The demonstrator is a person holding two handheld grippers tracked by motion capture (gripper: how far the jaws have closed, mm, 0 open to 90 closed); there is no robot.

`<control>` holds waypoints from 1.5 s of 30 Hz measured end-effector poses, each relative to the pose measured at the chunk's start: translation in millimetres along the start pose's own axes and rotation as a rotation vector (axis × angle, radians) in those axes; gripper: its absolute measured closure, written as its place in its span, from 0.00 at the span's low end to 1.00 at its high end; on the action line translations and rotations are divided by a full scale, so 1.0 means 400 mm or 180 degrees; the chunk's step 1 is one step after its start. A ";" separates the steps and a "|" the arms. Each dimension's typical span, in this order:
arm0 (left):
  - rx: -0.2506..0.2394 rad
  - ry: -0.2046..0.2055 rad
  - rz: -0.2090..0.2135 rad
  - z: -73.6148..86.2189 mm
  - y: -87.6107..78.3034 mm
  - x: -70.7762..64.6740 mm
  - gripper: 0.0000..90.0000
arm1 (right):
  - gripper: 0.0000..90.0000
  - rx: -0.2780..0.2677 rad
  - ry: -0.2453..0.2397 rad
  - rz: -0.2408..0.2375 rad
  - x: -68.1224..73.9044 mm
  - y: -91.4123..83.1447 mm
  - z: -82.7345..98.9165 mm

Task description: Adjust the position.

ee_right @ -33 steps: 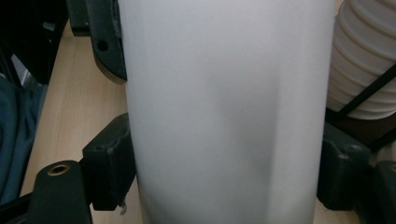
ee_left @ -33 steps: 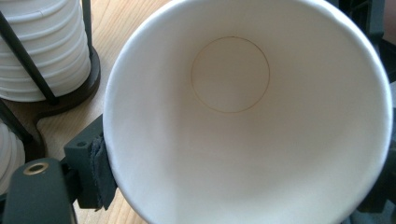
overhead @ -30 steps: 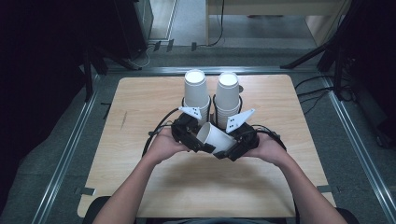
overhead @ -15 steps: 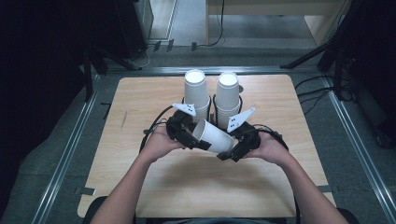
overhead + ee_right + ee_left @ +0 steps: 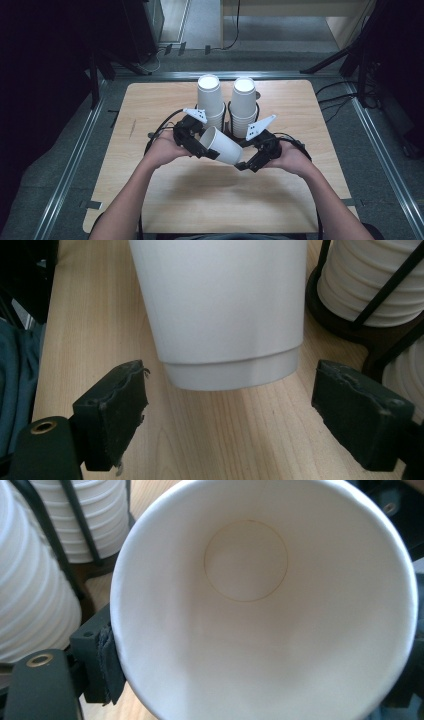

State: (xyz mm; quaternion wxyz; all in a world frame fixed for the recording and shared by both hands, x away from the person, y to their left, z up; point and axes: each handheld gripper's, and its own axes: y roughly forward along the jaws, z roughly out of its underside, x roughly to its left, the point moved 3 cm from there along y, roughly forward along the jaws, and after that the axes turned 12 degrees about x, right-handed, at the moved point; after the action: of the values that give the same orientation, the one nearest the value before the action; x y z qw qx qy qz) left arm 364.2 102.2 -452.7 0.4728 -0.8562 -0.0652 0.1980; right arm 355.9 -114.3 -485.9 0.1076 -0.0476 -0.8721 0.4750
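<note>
Table (image 5: 165,200): wide bare wood in front half, plenty of room toward person; back edge crowded by two cup stacks (image 5: 210,100) (image 5: 244,102) in black wire holders, upside down, side by side, near rear rim. L/R table edges well apart from hands.

Single cup (image 5: 223,145): off the stacks, held in air above table centre, tilted, mouth toward left side, base toward right. Judged approx mid-task: one cup pulled free, not yet set down or handed over; stacks remain tall.

Left gripper (image 5: 200,146): clamped on cup rim, wall pinched btw pads, one pad (image 5: 107,662) pressing outer wall at mouth. Looks down into cup interior.

Right gripper (image 5: 227,415): jaws just been opening, now wide apart; cup base (image 5: 235,372) sits btw them, no pad touching. Gap visible both sides.

Room: free to lower cup onto bare wood straight below or nearer; stacks just behind, so keep away from rear.
</note>
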 end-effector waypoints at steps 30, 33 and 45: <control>0.0953 0.0477 -0.0455 -0.067 0.023 0.009 0.12 | 0.16 -0.0138 0.0027 0.0081 -0.011 0.011 -0.006; 0.1019 0.0528 -0.0494 -0.076 0.030 0.006 0.12 | 0.16 -0.0143 0.0038 0.0095 -0.013 0.015 -0.008; 0.1205 0.0792 -0.0572 -0.099 0.057 -0.015 0.12 | 0.20 -0.0118 -0.0081 0.0149 -0.007 0.042 -0.016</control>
State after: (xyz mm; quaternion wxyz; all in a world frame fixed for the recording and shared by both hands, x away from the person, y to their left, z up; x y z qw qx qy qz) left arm 372.8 57.0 -451.1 0.6449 -0.7609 -0.0440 0.0570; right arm 359.7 -100.4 -497.2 0.0844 -0.0639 -0.8807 0.4617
